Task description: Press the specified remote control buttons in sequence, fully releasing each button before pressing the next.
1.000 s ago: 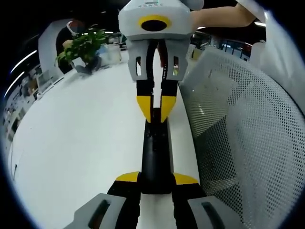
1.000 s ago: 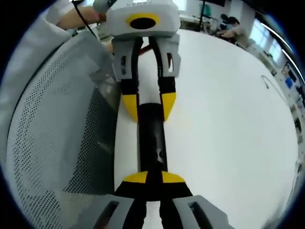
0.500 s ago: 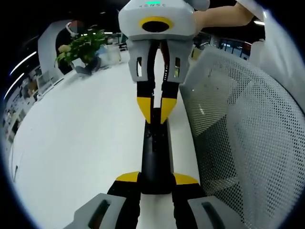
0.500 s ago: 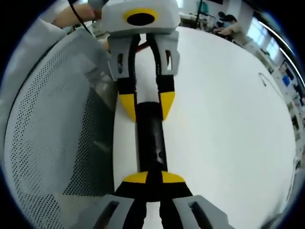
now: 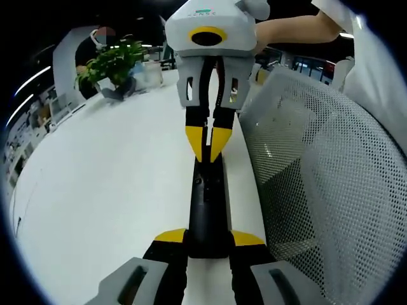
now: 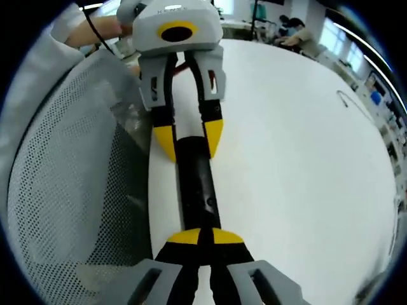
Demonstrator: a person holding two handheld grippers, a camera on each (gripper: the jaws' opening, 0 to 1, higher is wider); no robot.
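A slim black remote (image 5: 208, 203) lies lengthwise near the edge of a white table (image 5: 102, 190). In the left gripper view my left gripper (image 5: 208, 238) is shut on its near end, one yellow tip on each side. My right gripper (image 5: 206, 145) comes down from the top, its yellow tips together over the remote's far end. Whether they touch it I cannot tell. In the right gripper view the remote (image 6: 197, 190) runs from my right gripper (image 6: 203, 237), shut with its tips meeting, up to the left gripper (image 6: 189, 140) clamped around it.
A white perforated mesh chair back (image 5: 318, 178) (image 6: 70, 178) stands close along the table edge beside the remote. A potted plant (image 5: 114, 60) sits at the far table end. A thin cable (image 6: 353, 105) lies on the table (image 6: 299, 178). People sit far behind (image 6: 292, 32).
The right gripper has lifted and tilted slightly at the remote's far end. The left gripper keeps its hold on the remote.
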